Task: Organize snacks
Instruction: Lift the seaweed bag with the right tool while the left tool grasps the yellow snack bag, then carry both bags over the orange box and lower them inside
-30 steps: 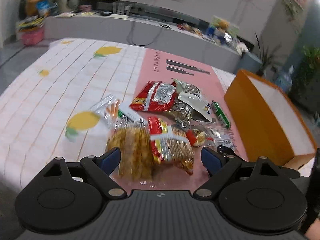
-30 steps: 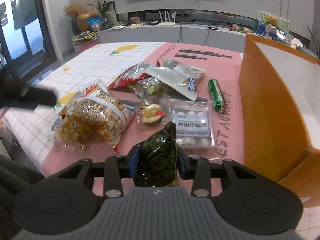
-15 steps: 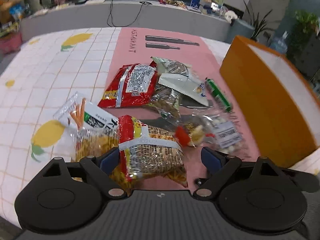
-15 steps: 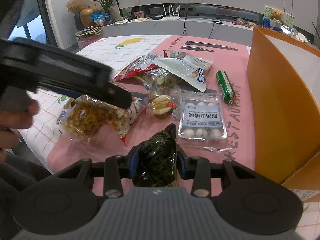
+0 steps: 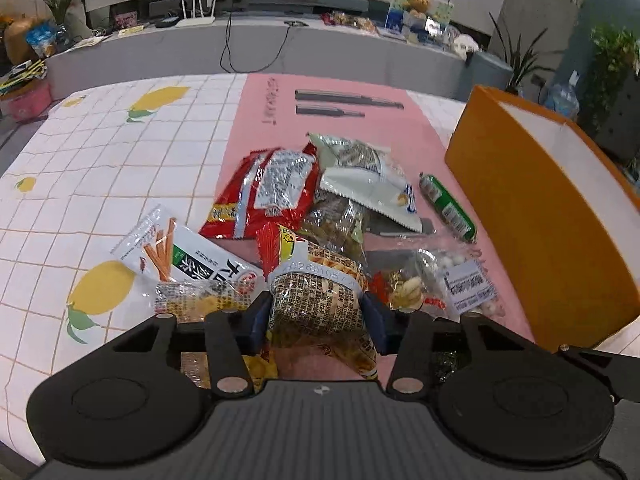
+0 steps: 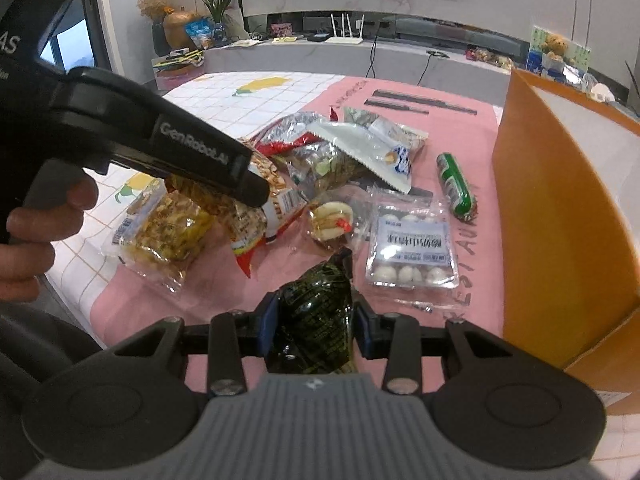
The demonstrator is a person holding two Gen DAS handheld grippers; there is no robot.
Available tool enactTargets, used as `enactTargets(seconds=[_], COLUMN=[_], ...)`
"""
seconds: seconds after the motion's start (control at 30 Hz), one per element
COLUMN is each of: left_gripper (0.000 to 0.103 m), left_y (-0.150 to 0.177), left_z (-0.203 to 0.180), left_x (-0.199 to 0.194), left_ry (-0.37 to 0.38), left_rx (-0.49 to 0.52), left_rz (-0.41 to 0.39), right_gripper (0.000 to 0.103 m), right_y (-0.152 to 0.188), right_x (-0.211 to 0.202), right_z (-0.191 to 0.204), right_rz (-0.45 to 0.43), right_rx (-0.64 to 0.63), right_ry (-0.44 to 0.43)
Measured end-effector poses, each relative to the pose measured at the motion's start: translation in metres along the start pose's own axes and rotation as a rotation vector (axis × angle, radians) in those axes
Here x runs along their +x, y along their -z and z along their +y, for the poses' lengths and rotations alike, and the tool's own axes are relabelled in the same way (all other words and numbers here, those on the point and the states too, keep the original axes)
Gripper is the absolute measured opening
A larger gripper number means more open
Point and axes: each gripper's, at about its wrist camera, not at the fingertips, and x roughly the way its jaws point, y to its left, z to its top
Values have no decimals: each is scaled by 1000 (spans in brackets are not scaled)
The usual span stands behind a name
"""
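While the left tongs (image 5: 316,316) are closing on the crinkly noodle bag (image 5: 316,296) at bottom middle, it could be slipping out. Further right, the right tongs (image 6: 314,322) are squeezing a dark green packet (image 6: 316,320). Its label is getting too blurry to read.

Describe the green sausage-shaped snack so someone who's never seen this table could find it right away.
Start at the tall orange box on the pink mat. Just beside its wall, at the edge of the snack pile, lies the green tube snack. It is the only smooth cylinder there; its neighbours are all flat or crinkled bags.
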Motion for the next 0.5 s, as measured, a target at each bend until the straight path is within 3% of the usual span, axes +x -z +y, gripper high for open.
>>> enactTargets(seconds=[0.2, 0.5], left_gripper=[54, 53], left_y=[-4, -13], left_z=[9, 14], left_x=[-13, -54], left_ry=[57, 115], left_rx=[-67, -115], left_rz=[-10, -120], right_gripper=[38, 38], right_y=[-7, -32], right_x=[-17, -70], right_z=[0, -11], right_rz=[-74, -258], right_rx=[12, 82], right_ry=[0, -46])
